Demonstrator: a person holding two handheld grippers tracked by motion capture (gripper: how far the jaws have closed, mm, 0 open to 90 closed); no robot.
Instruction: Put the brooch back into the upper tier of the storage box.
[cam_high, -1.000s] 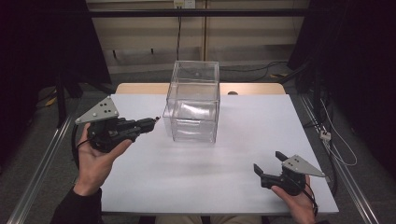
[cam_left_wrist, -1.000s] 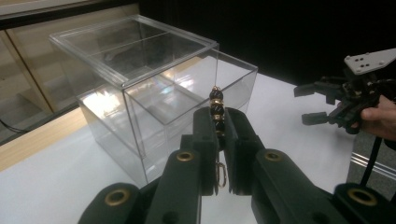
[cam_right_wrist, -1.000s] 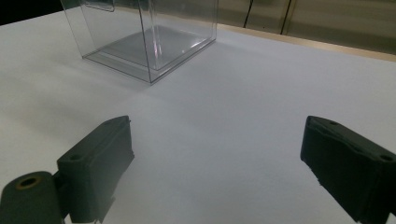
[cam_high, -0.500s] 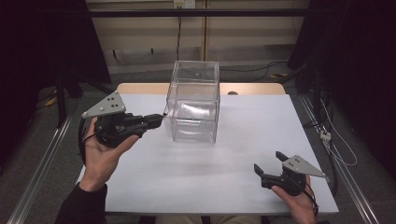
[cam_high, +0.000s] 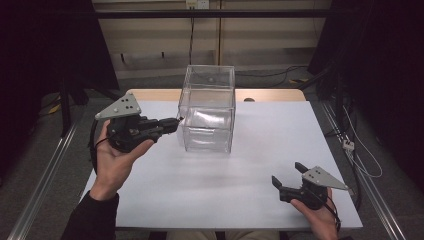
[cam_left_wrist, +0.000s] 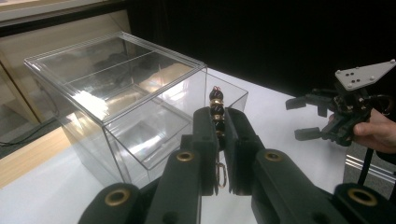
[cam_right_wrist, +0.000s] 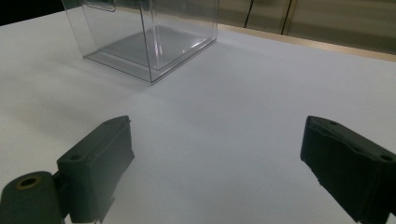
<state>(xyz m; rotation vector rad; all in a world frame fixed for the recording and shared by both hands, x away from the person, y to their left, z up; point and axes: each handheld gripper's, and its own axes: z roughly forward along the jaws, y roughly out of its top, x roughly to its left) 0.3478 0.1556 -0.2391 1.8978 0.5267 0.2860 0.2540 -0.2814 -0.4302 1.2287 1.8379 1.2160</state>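
Note:
A clear plastic box (cam_high: 208, 107) with a lid stands on the white table (cam_high: 260, 150) near its far middle. My left gripper (cam_high: 173, 122), held above the table just left of the box, is shut on a string of dark beads with gold links (cam_left_wrist: 217, 109). The beads stick up between the jaws and a gold ring (cam_left_wrist: 221, 174) hangs below. In the left gripper view the box (cam_left_wrist: 116, 93) lies close ahead. My right gripper (cam_high: 289, 176) rests open near the front right of the table, nothing between its jaws. The right gripper view shows the box (cam_right_wrist: 144, 35) far off.
A wooden strip (cam_high: 270, 94) runs along the table's far edge. Metal rails (cam_high: 45, 175) flank the table on both sides. Cables (cam_high: 357, 150) lie on the floor at the right. Bare white tabletop (cam_right_wrist: 243, 93) stretches between the right gripper and the box.
My left gripper has moved a little up and toward the box with the beads in it. The right gripper has stayed put.

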